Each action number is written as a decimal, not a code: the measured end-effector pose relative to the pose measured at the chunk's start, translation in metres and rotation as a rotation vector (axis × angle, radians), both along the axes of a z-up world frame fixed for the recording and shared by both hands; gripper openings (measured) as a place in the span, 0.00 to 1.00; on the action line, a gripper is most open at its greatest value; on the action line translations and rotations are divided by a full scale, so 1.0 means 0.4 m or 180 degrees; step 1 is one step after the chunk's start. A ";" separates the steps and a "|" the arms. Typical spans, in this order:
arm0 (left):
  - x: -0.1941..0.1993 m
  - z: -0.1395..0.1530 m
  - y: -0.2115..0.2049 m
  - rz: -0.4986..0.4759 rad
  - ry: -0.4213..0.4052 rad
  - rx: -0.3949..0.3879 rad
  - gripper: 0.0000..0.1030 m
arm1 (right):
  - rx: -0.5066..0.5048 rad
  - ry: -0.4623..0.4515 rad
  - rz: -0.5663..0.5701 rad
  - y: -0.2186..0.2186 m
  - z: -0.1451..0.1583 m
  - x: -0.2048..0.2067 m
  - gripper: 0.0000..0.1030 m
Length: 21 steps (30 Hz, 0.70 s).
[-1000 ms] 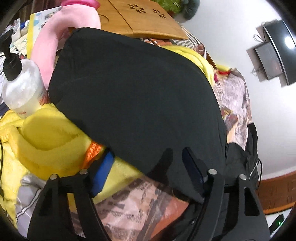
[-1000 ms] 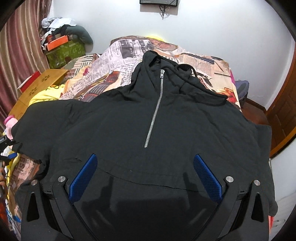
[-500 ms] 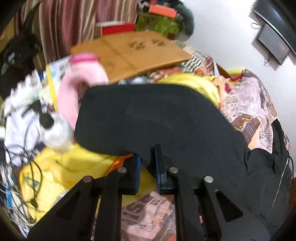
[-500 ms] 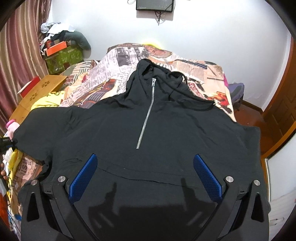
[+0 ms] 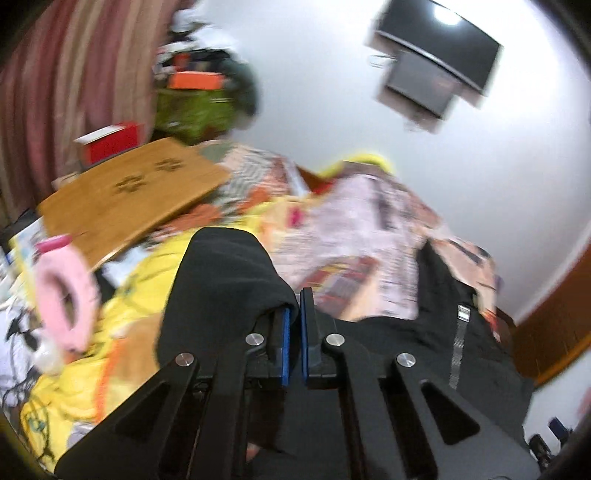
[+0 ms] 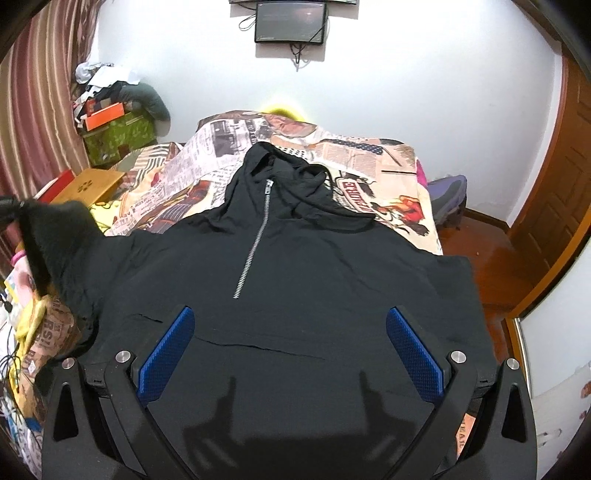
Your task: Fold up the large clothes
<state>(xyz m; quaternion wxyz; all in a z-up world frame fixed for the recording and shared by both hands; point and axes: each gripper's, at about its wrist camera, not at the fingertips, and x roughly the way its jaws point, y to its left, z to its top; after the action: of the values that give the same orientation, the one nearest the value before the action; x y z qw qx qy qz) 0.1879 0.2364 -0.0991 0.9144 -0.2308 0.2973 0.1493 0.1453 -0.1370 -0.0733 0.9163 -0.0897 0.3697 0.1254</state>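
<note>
A black zip hoodie [image 6: 295,266] lies face up on a newspaper-print bedspread [image 6: 221,147], hood toward the wall. My left gripper [image 5: 294,306] is shut on the hoodie's left sleeve [image 5: 221,288] and holds it lifted off the bed; the raised sleeve also shows at the left of the right wrist view [image 6: 55,236]. My right gripper [image 6: 290,328] is open and empty, hovering above the hoodie's lower front.
Left of the bed are a wooden lap table [image 5: 125,199], a pink ring cushion [image 5: 64,291], yellow cloth [image 5: 122,314] and a green box [image 6: 118,136]. A TV [image 6: 290,18] hangs on the far wall. A wooden door [image 6: 554,177] stands right.
My left gripper closed on the left sleeve and lifted it up and inward over the bed. My right gripper stayed open and rose slightly above the hoodie.
</note>
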 end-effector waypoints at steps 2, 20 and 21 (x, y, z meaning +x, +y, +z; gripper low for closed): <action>0.035 0.009 -0.074 -0.0268 -0.0011 -0.0002 0.03 | 0.0007 -0.0003 -0.0009 -0.016 0.000 0.000 1.00; 0.142 -0.308 -0.690 -0.1909 0.1319 0.0663 0.06 | 0.0001 0.0057 -0.0295 -0.169 -0.025 -0.033 1.00; 0.137 -0.306 -0.694 -0.1928 0.1309 0.0699 0.10 | -0.0034 0.0032 -0.0312 -0.169 -0.024 -0.034 1.00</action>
<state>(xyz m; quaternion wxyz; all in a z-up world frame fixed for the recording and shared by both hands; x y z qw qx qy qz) 0.2427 -0.0410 -0.2215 0.8576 0.0016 0.5115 -0.0536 0.1317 -0.2047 -0.0829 0.9189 -0.0757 0.3790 0.0788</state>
